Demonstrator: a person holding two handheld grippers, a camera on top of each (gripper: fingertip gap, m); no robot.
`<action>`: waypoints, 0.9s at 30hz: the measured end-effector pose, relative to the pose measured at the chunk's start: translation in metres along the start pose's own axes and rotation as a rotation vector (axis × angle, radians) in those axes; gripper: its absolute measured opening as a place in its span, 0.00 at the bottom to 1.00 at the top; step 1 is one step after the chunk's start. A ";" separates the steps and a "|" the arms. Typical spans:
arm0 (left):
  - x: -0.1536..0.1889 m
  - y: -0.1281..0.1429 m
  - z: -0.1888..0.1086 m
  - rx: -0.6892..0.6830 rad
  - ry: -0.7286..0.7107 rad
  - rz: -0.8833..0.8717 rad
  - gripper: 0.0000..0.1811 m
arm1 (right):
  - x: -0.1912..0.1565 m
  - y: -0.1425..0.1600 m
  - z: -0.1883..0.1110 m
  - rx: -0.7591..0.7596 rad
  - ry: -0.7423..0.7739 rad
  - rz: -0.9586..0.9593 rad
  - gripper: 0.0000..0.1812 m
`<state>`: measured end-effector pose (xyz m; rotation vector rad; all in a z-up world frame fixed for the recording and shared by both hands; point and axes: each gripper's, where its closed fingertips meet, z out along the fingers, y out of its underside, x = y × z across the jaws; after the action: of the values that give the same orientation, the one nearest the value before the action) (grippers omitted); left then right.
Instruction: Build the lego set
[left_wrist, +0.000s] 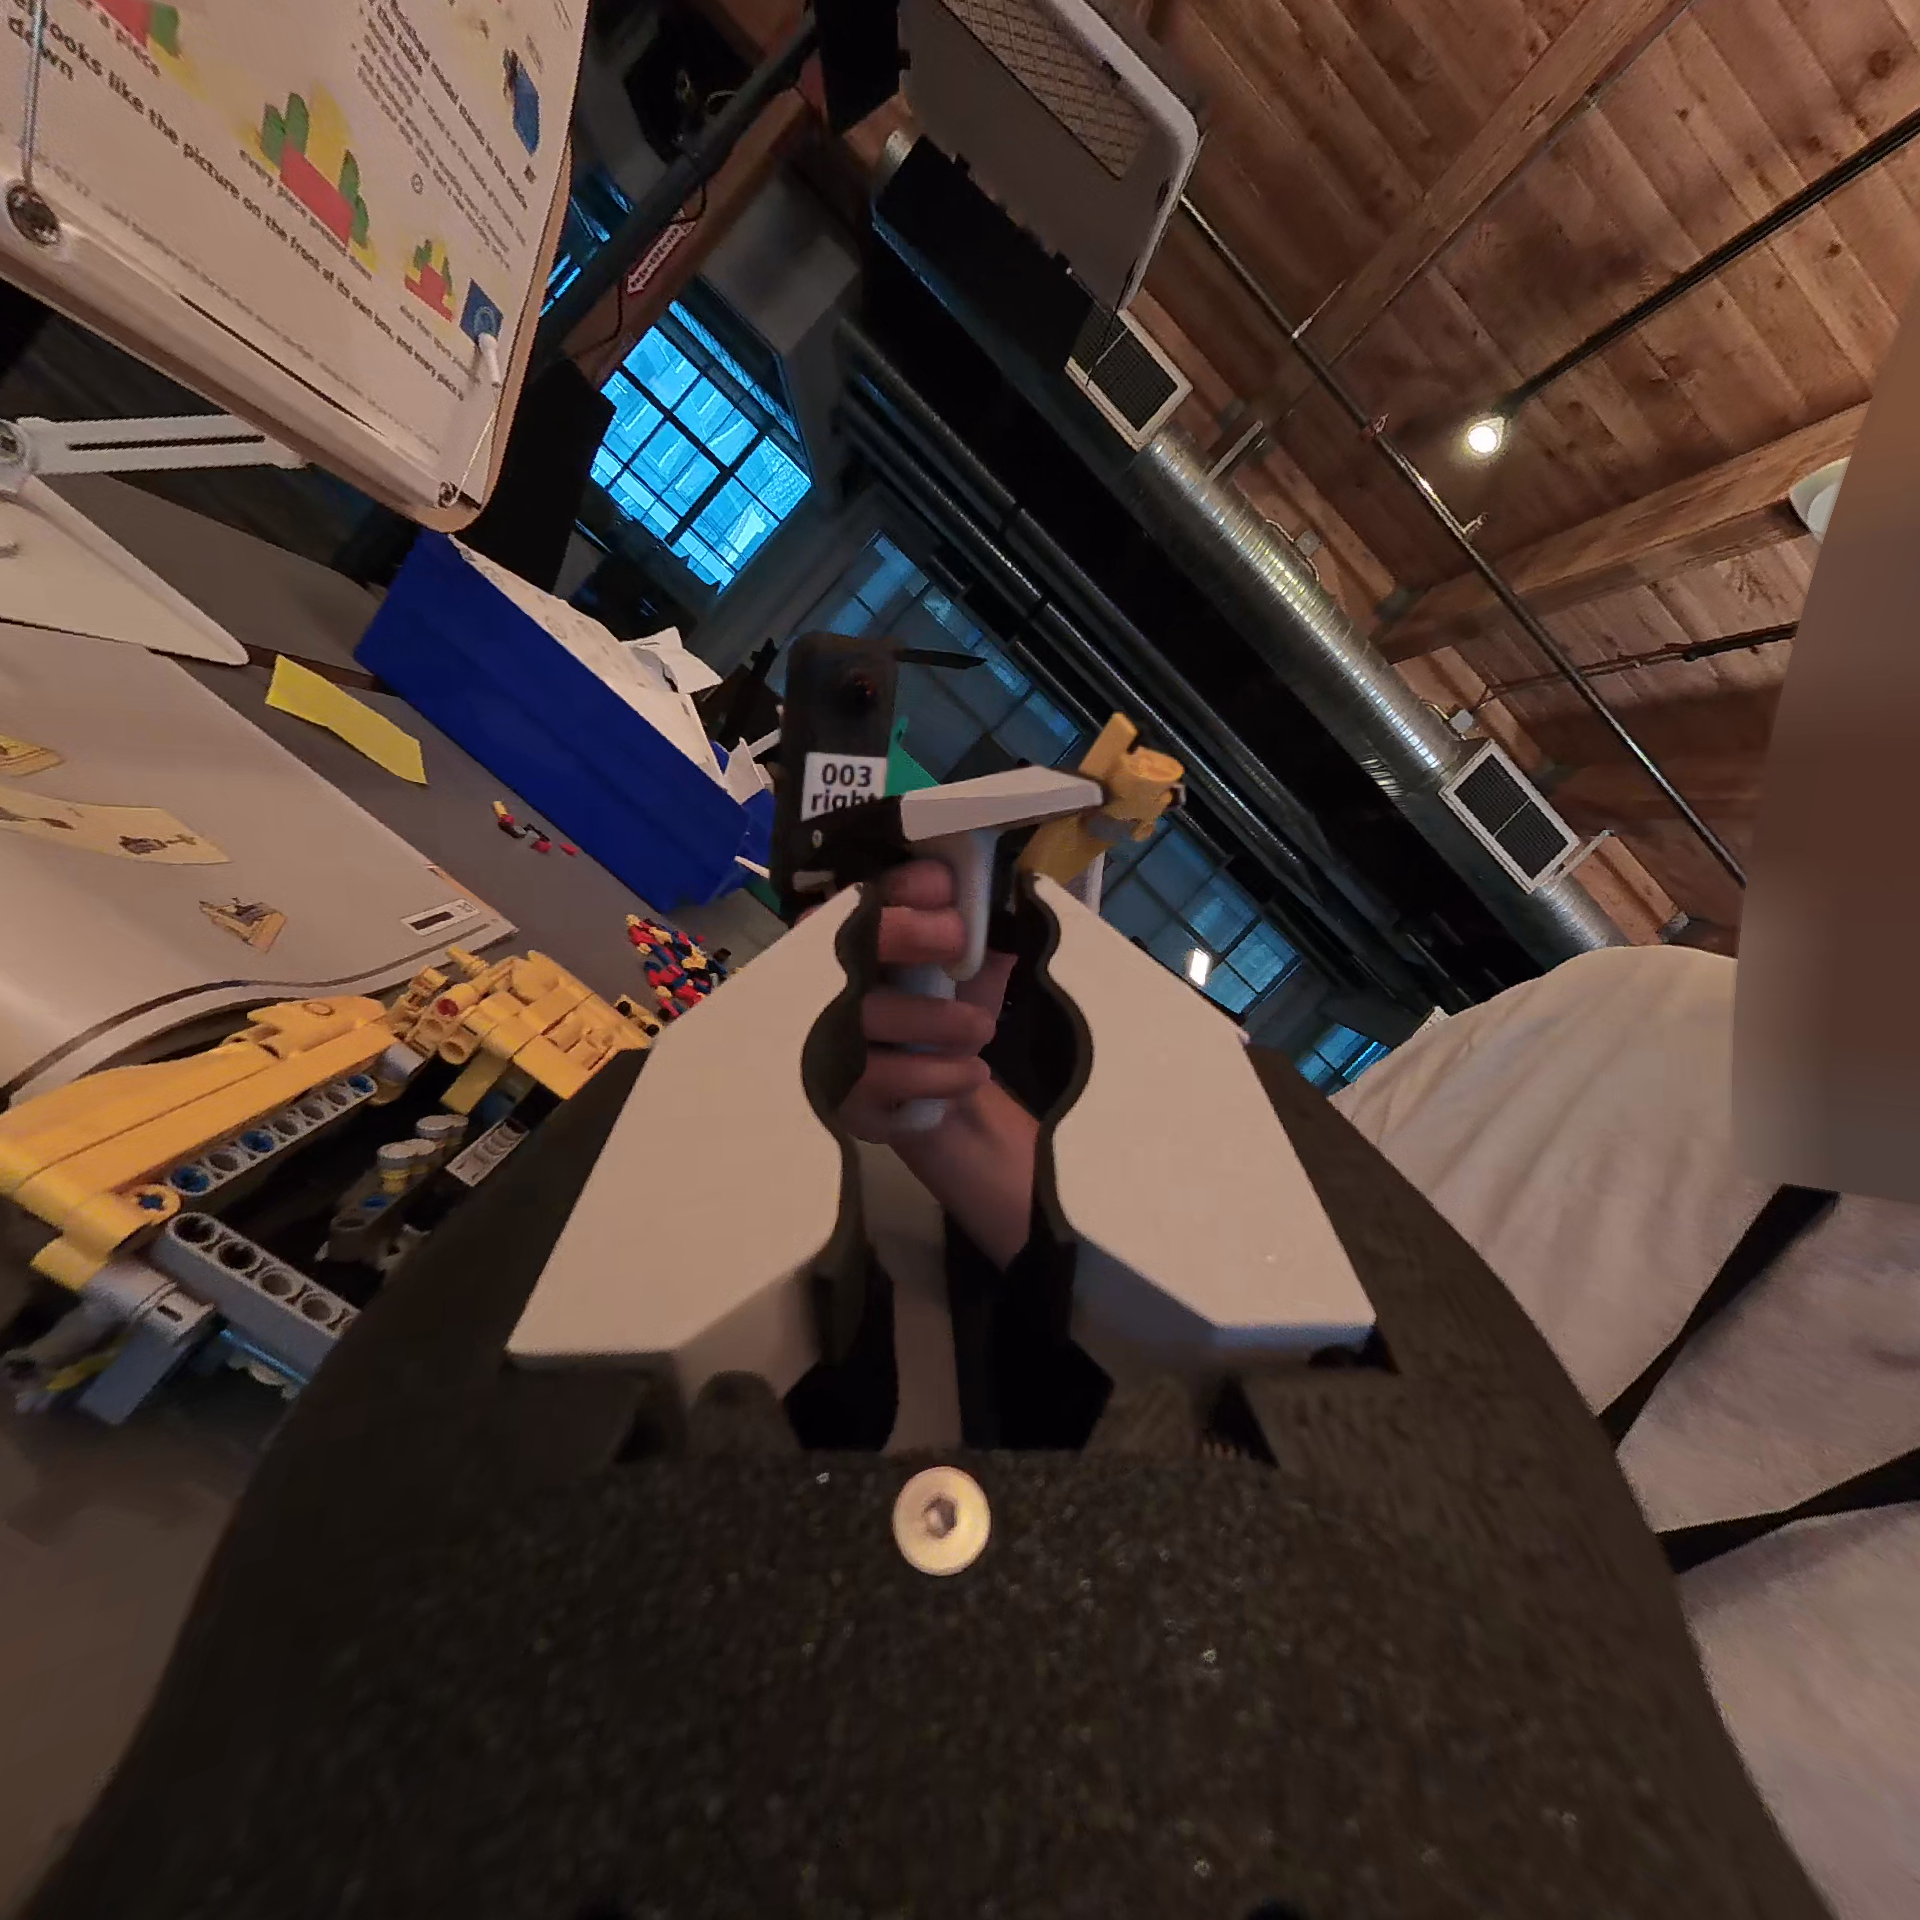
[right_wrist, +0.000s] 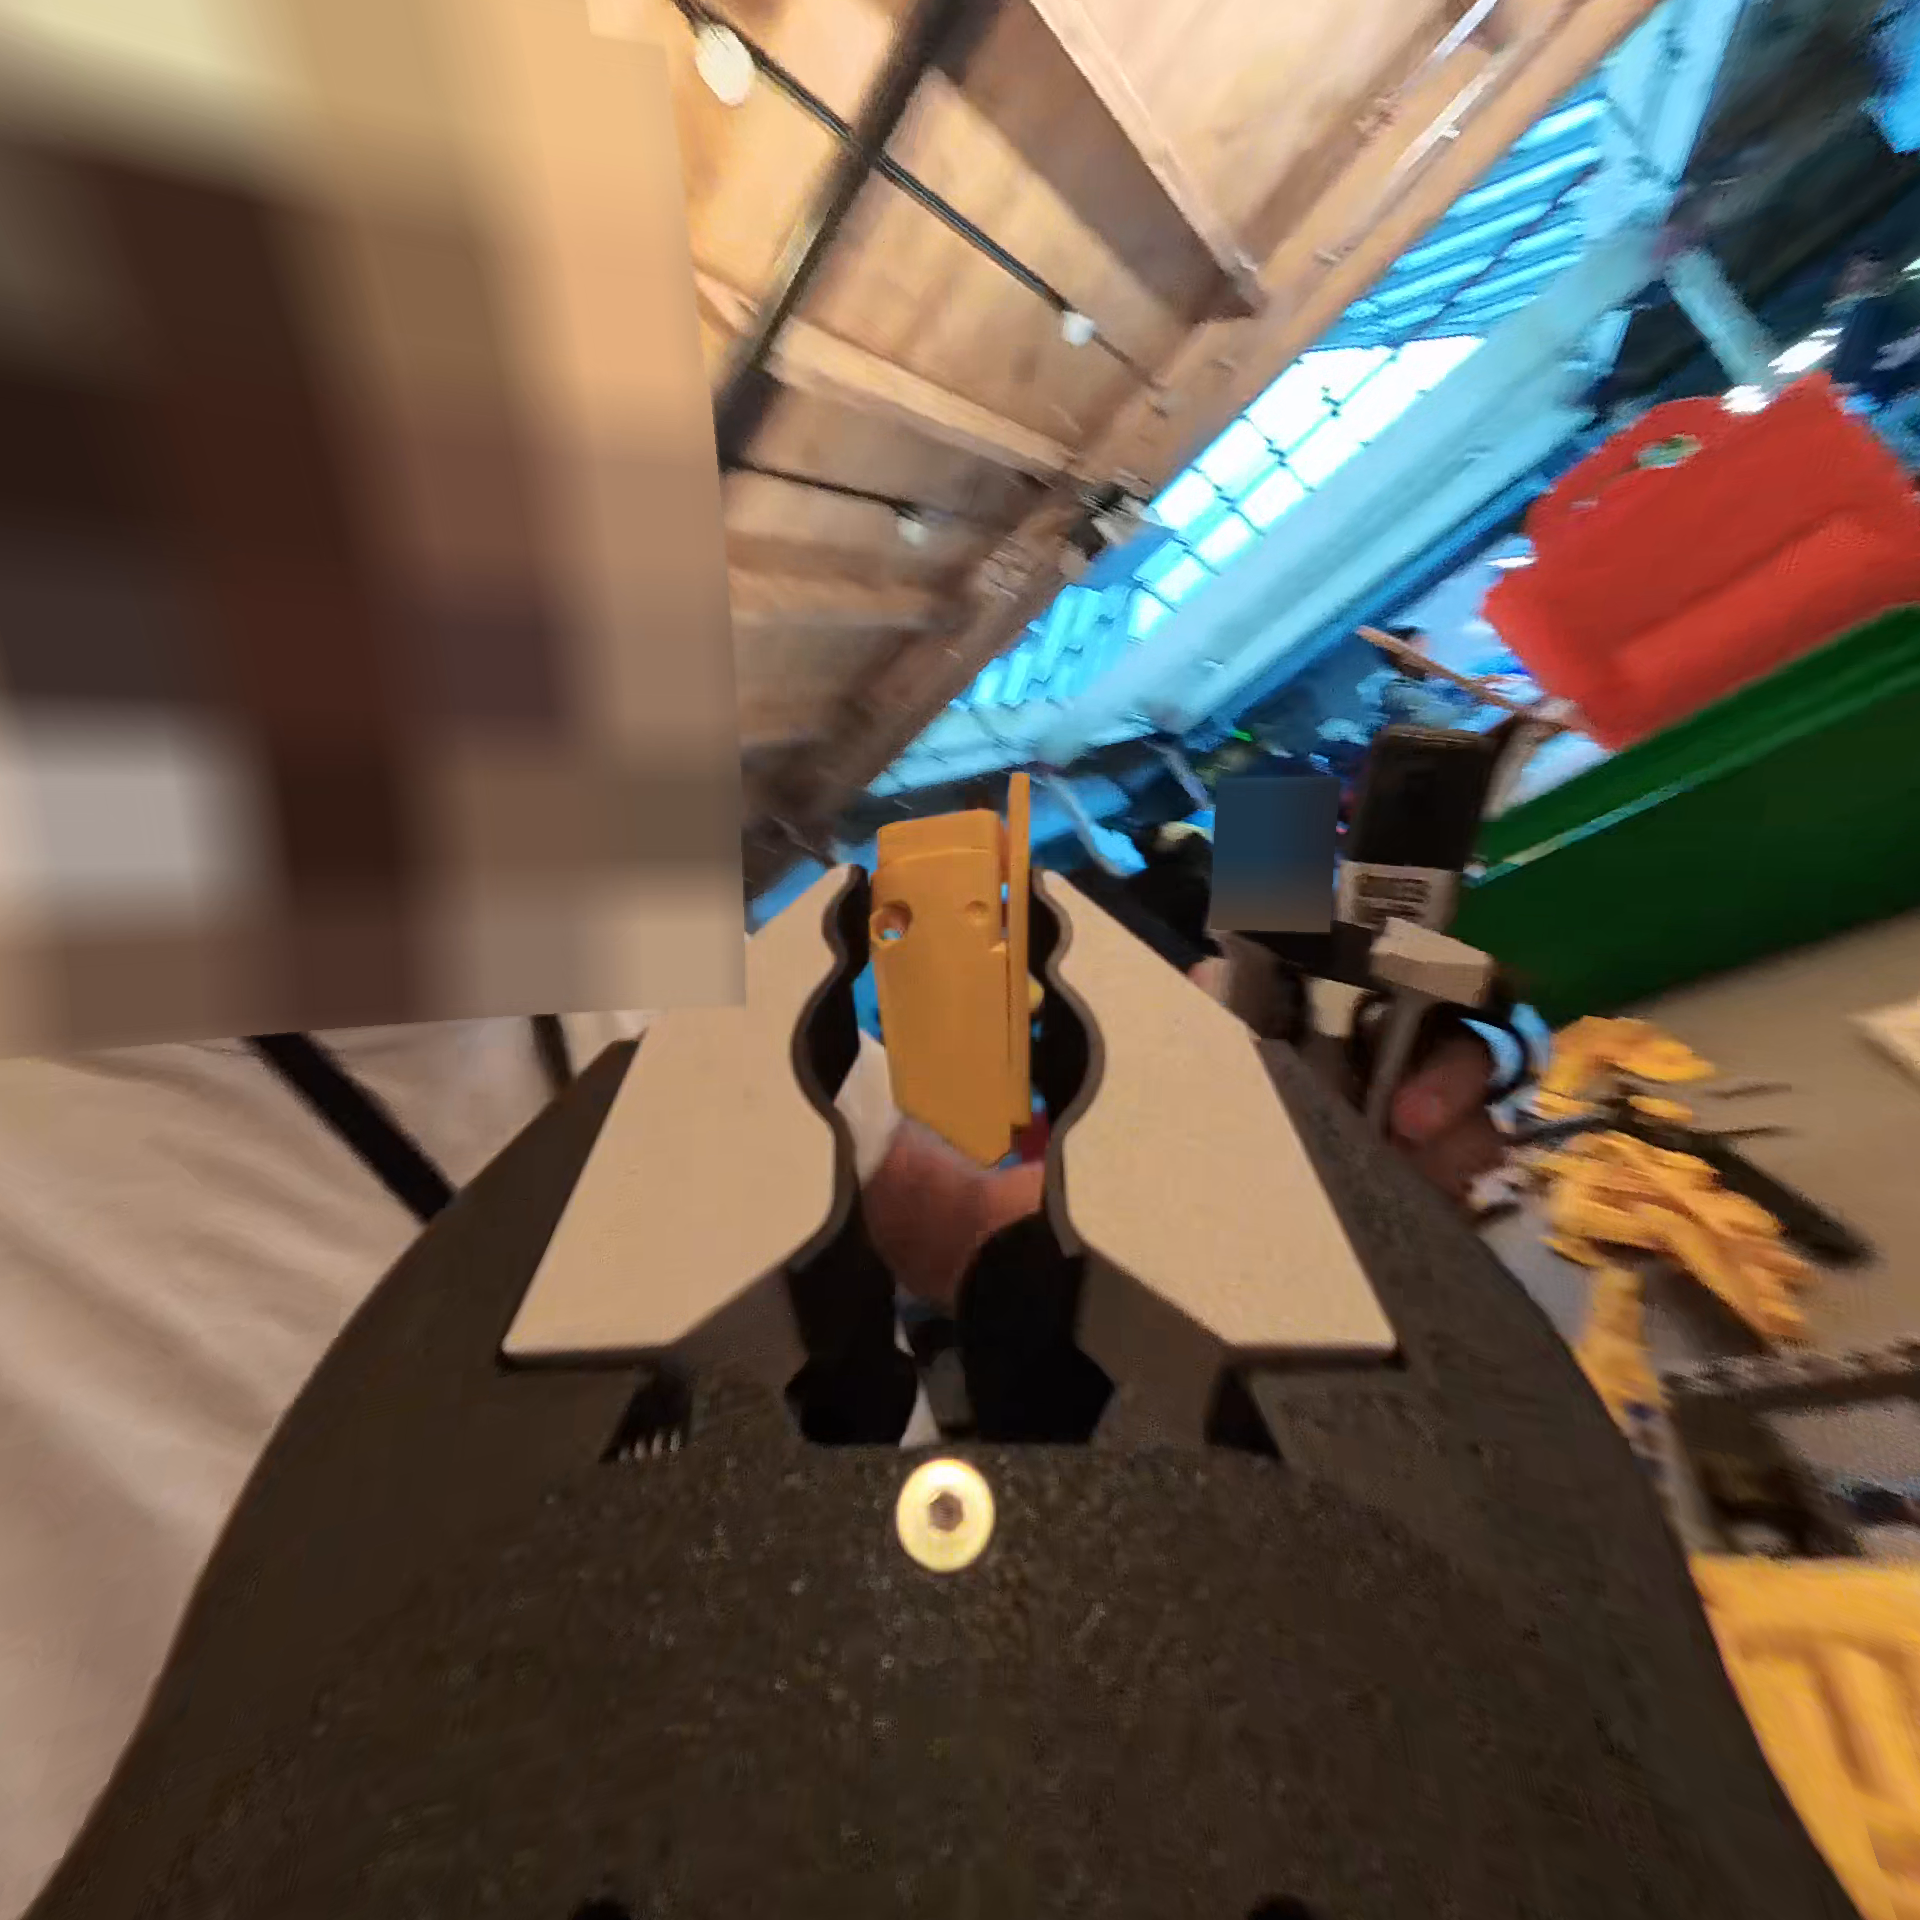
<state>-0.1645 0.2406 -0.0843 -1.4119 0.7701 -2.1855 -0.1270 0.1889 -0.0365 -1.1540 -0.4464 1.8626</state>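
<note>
My right gripper (right_wrist: 948, 883) is shut on a flat yellow lego panel (right_wrist: 951, 997) and holds it up in the air, on edge between the fingers. It also shows in the left wrist view (left_wrist: 1101, 805), with the yellow piece (left_wrist: 1132, 790) at its tips and a hand on its handle. My left gripper (left_wrist: 940, 899) is open and empty, pointing at the right one from just below. A partly built yellow and grey lego model (left_wrist: 312, 1070) lies on the table at the left; it is blurred in the right wrist view (right_wrist: 1662, 1195).
An open instruction booklet (left_wrist: 208, 883) lies behind the model. A pile of small red, blue and yellow pieces (left_wrist: 675, 956) and a blue bin (left_wrist: 551, 717) sit beyond it. A picture board (left_wrist: 312, 208) hangs overhead. A red bag (right_wrist: 1714, 551) and a green bin (right_wrist: 1714, 810) stand far right.
</note>
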 end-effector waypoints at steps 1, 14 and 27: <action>0.000 0.000 0.000 0.002 -0.004 0.004 0.14 | -0.005 -0.003 0.000 0.027 -0.047 0.033 0.15; 0.014 0.000 0.007 0.027 -0.058 0.301 0.14 | -0.007 -0.007 0.002 0.122 -0.214 0.273 0.15; 0.068 0.027 0.013 0.004 0.144 0.610 0.16 | 0.017 0.066 0.030 -0.202 -0.126 0.561 0.15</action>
<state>-0.1774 0.1757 -0.0509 -0.8631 1.0772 -1.8086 -0.1878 0.1708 -0.0754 -1.4034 -0.4156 2.4274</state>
